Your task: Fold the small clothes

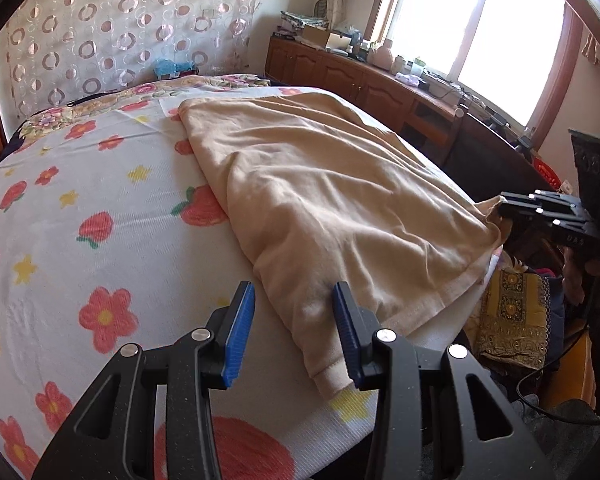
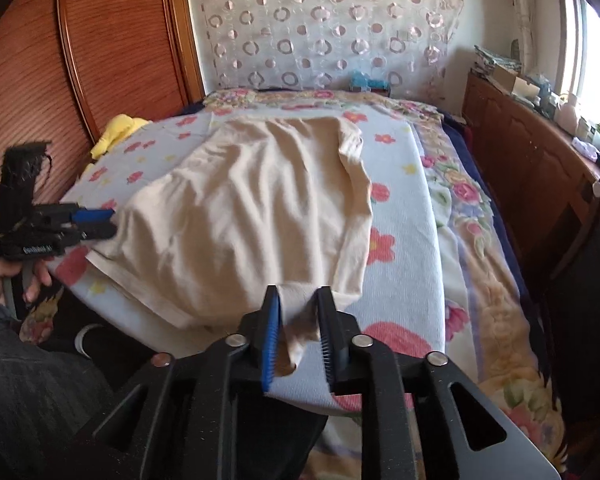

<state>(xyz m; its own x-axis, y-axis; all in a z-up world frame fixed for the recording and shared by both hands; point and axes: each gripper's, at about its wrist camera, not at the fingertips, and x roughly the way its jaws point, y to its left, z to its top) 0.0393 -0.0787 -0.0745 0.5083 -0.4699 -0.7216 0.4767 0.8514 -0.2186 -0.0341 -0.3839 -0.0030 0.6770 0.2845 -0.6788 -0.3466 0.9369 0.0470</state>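
Listing by size: bed (image 2: 404,240), covered with a flower-print sheet, serving as the folding surface. Beige garment (image 2: 252,208), spread flat across the sheet's near half with hem toward the near edge, laid out, by my judgement, so both near corners can be reached at once. Left tongs (image 1: 294,334), at the garment's near left corner; jaws stand open, one pad on bare sheet and the other over the cloth edge, nothing clamped. Right tongs (image 2: 298,336), at the near right corner; a fold of the hem hangs between the jaws, though whether the pads press on it cannot be told.
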